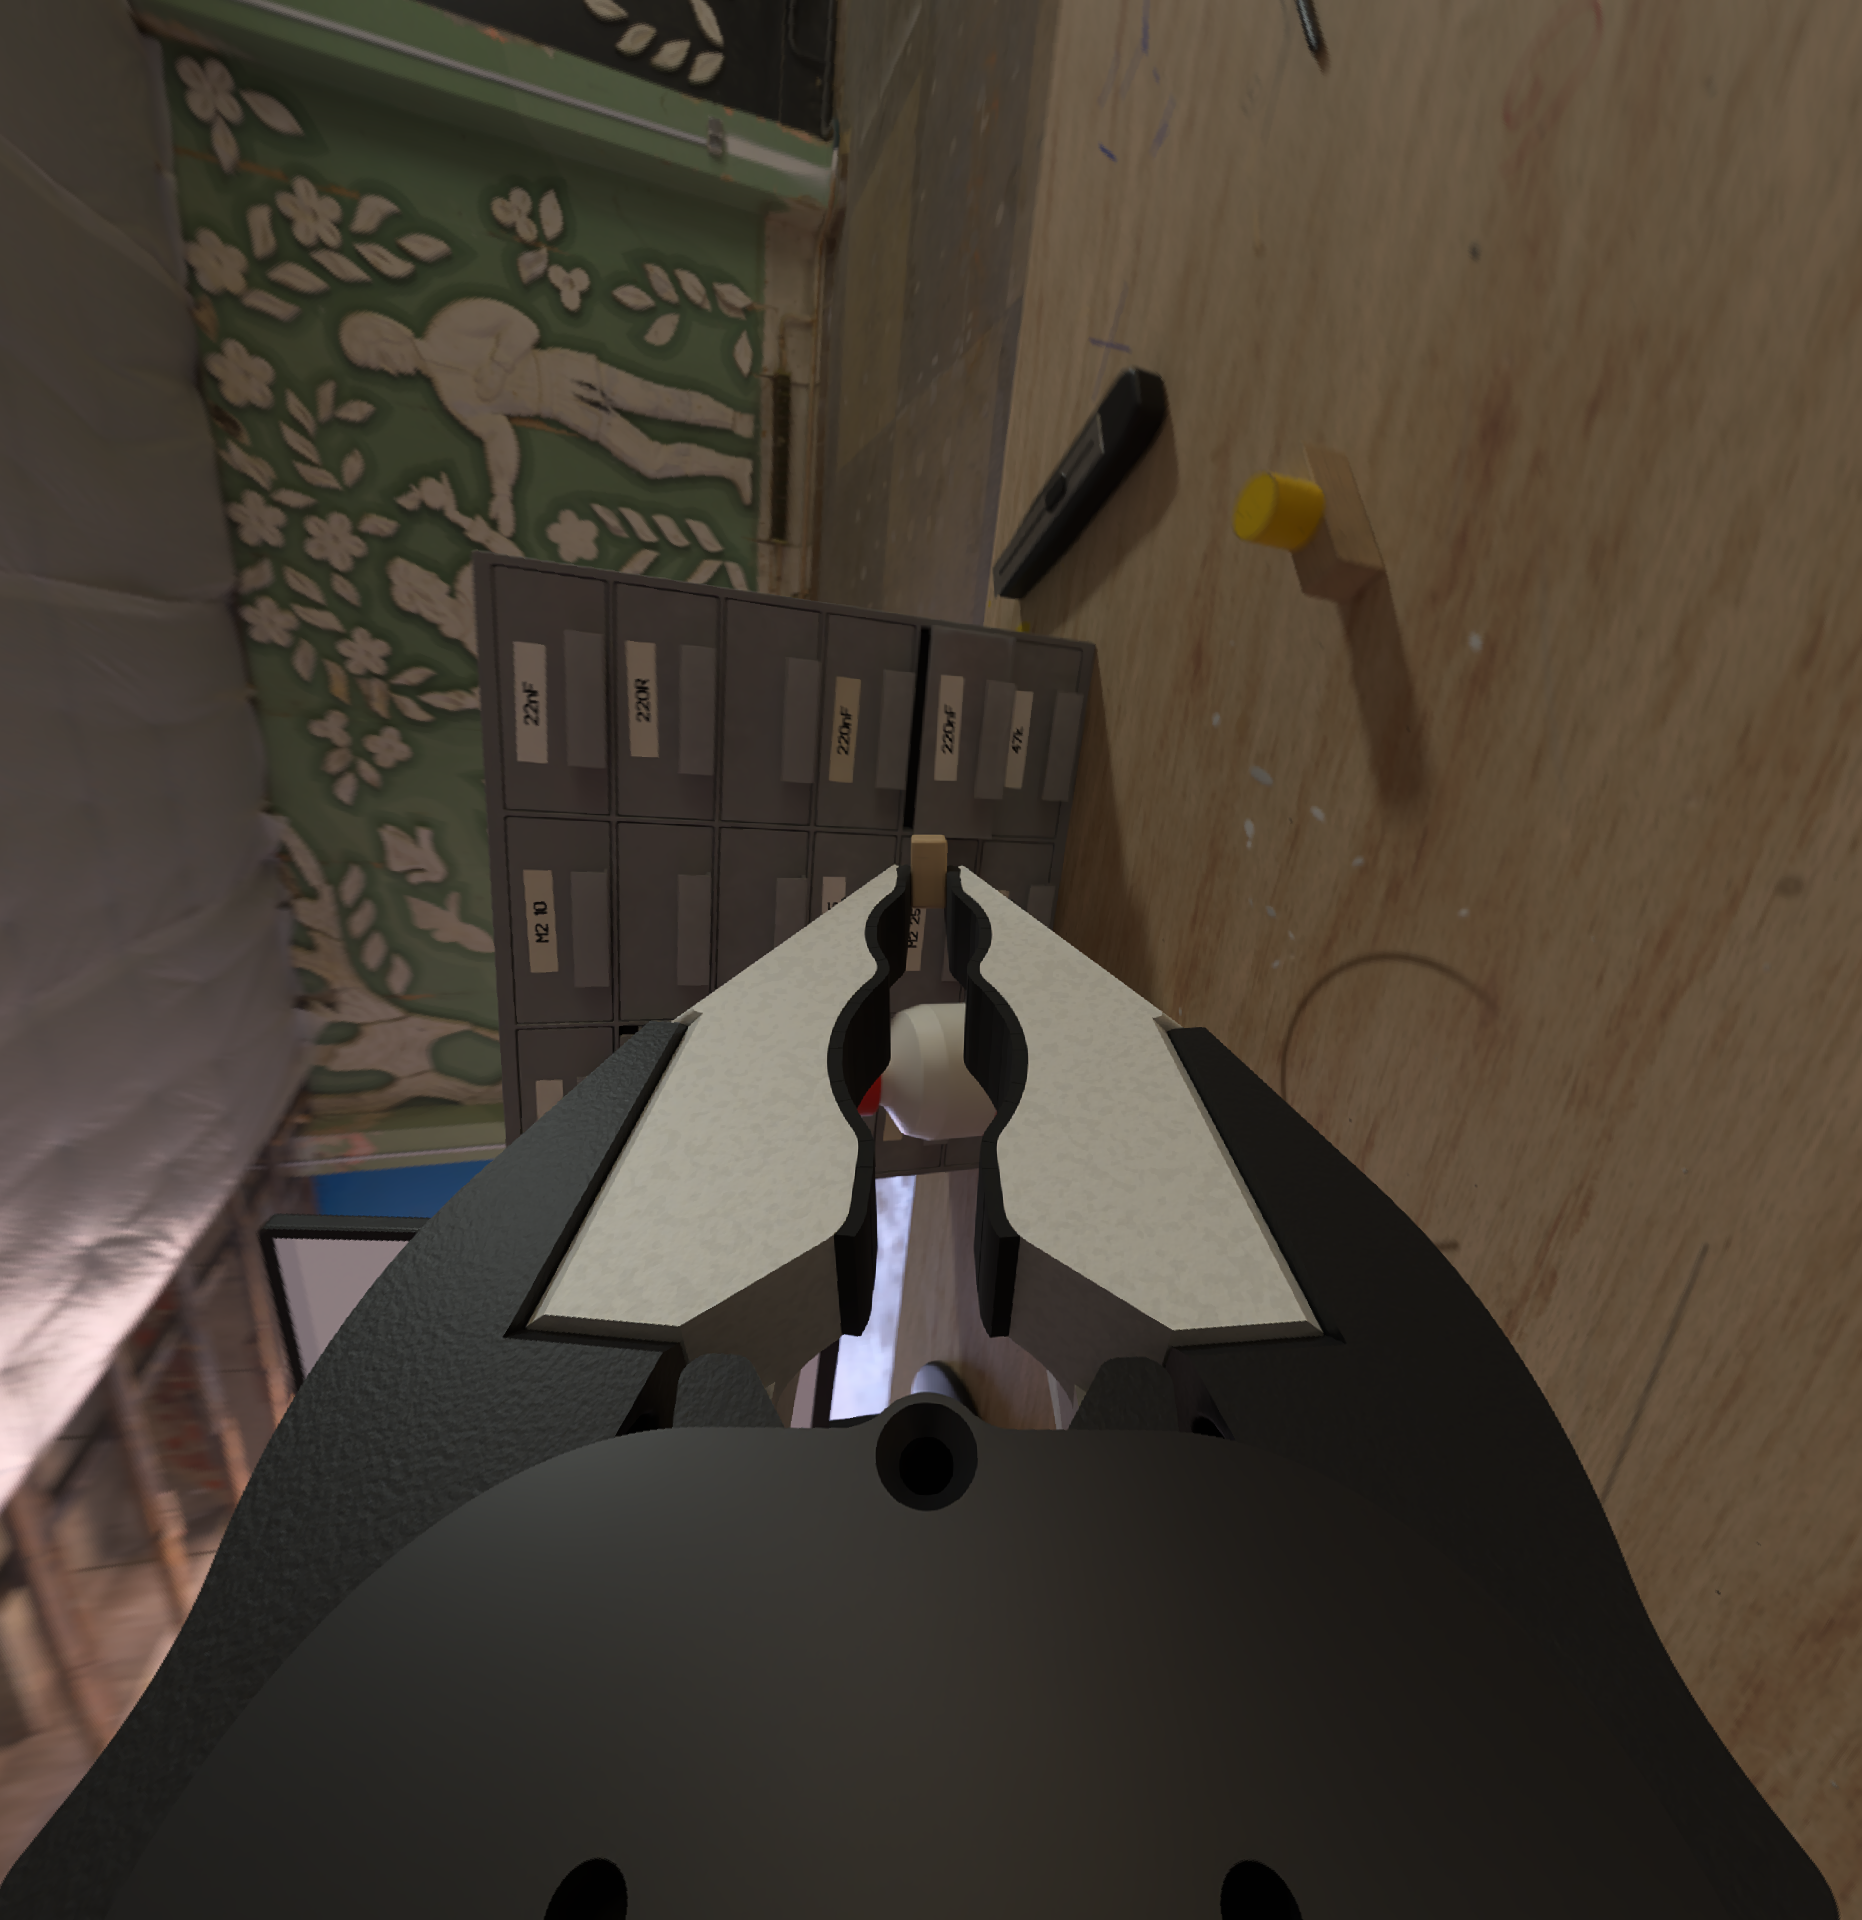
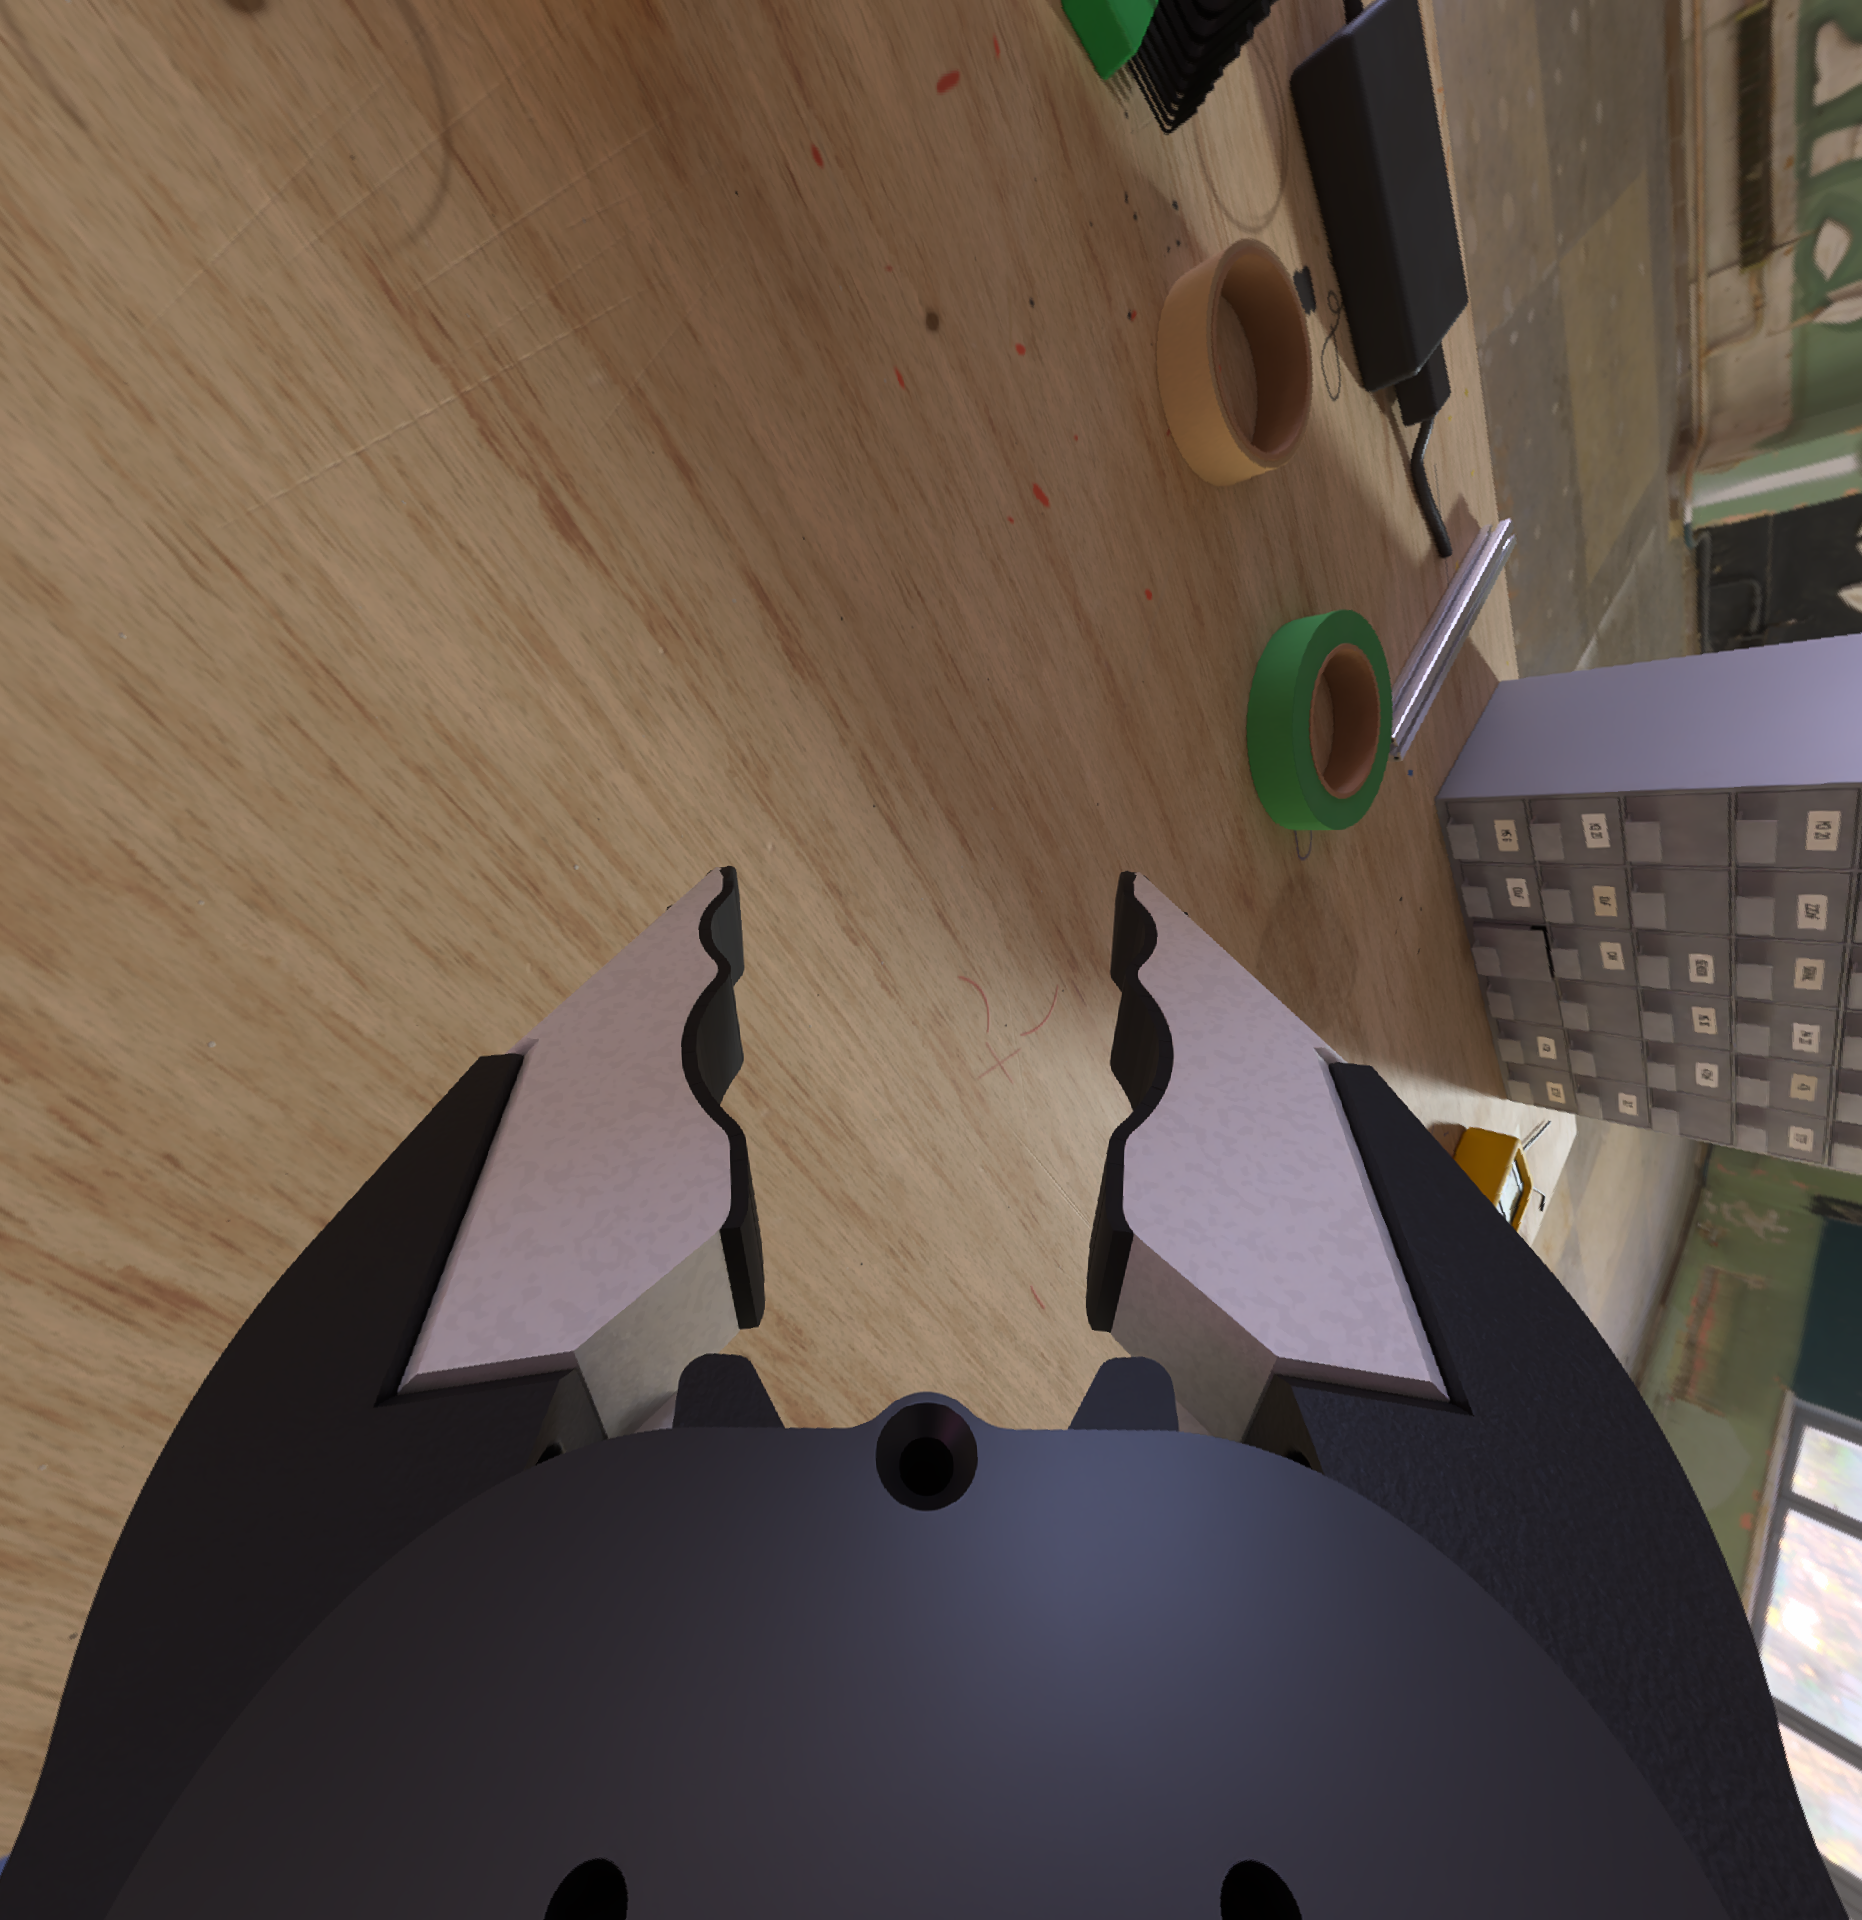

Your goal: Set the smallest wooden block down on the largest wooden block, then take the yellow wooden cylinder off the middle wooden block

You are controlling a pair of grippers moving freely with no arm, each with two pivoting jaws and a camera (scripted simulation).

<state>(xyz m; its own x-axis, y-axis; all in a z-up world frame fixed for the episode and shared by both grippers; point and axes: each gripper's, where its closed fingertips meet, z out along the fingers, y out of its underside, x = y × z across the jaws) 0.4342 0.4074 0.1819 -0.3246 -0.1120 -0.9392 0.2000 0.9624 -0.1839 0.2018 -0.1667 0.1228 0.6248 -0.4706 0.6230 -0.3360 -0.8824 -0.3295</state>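
Note:
In the left wrist view my left gripper (image 1: 927, 883) is shut on a small pale wooden block (image 1: 927, 864) pinched at its fingertips, held up off the table. Off to the upper right, a yellow wooden cylinder (image 1: 1277, 509) sits on a wooden block (image 1: 1342, 530) on the wooden table (image 1: 1529, 935). The largest block is not in view. In the right wrist view my right gripper (image 2: 927, 883) is open and empty above bare table (image 2: 491, 623).
A grey drawer cabinet (image 1: 761, 790) stands ahead of the left gripper, with a white roll (image 1: 932, 1081) seen between the fingers and a black utility knife (image 1: 1083, 483) nearby. The right wrist view shows green tape (image 2: 1316, 722), tan tape (image 2: 1233, 358), a black power adapter (image 2: 1384, 197), the cabinet (image 2: 1685, 935) and a yellow object (image 2: 1493, 1169).

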